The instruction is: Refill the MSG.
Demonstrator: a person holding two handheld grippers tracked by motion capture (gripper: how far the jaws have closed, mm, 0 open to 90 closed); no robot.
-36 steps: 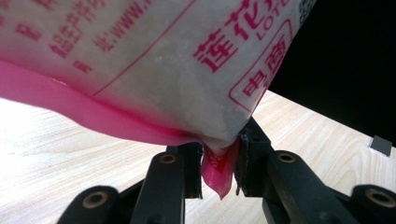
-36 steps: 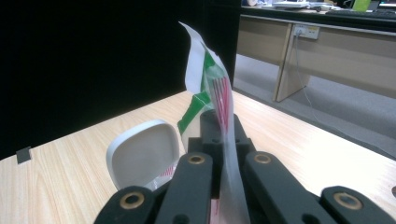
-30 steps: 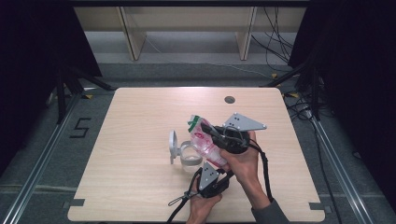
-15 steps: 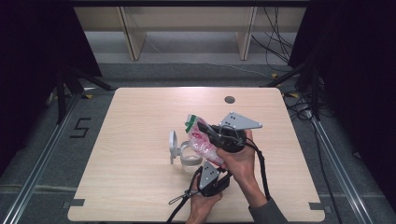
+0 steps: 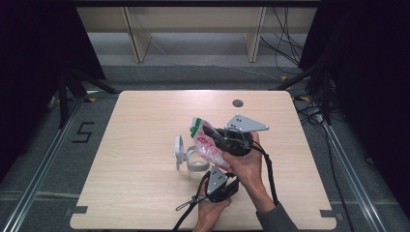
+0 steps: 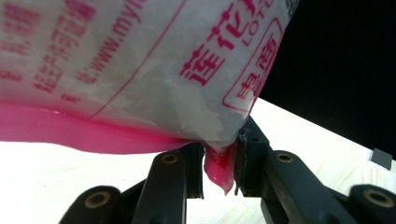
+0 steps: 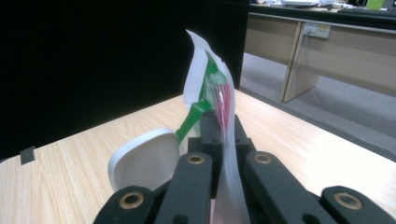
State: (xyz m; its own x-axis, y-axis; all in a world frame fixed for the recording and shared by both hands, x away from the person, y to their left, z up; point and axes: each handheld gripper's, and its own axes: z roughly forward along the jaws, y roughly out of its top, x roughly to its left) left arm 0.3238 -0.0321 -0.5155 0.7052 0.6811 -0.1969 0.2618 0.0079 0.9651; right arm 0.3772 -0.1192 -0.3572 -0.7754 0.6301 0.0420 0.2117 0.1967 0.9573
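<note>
Between the right tool (image 7: 219, 126) jaws, clamped tight, sits the top edge of a plastic bag (image 5: 209, 145), while the left tool (image 6: 219, 161) pinches its pink bottom corner. Stretched between both above the table (image 5: 145, 193), the bag hangs over a white container (image 5: 189, 157), probably for pouring.

On your plastic bag (image 6: 140, 70) you can read pink "www.my…" and Chinese characters "莲花"; a "5" (image 5: 82, 132) marks the floor at nine o'clock.
</note>
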